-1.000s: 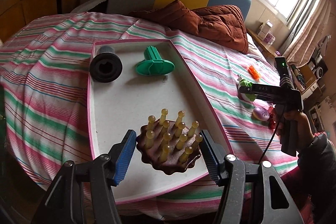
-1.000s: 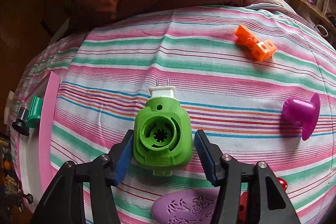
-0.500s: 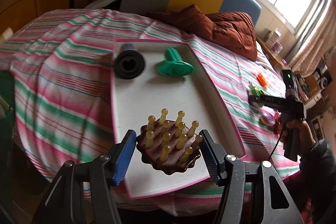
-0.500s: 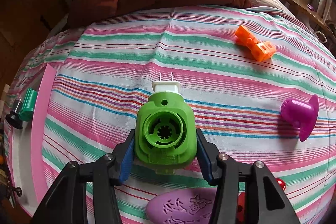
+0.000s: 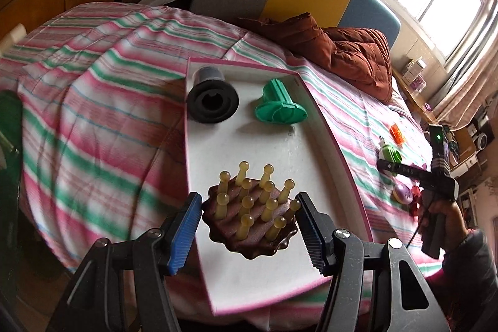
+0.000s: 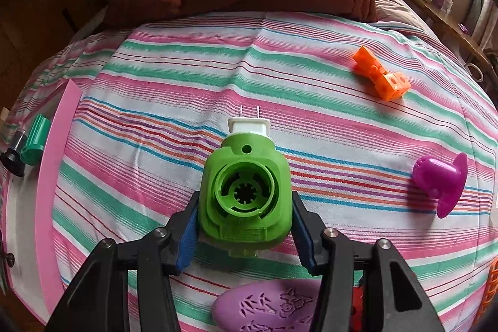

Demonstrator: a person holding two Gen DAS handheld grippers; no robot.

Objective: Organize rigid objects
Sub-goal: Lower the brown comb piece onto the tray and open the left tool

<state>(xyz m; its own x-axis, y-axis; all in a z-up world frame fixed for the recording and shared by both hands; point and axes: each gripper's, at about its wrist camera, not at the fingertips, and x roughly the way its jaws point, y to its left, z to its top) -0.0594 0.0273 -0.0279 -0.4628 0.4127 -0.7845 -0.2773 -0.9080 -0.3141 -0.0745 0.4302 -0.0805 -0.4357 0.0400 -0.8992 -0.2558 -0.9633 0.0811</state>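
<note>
The right claw (image 6: 246,226) has just been closing and is now pressing its blue pads against both sides of the green plug-in device (image 6: 246,192), which is lying on the striped bed (image 6: 186,77). An orange block (image 6: 381,77) is sitting at two o'clock from it and a purple cap (image 6: 442,182) at three o'clock. The left claw (image 5: 247,226) is gripping the brown pegged massager (image 5: 252,217) over the white tray (image 5: 270,151).
</note>
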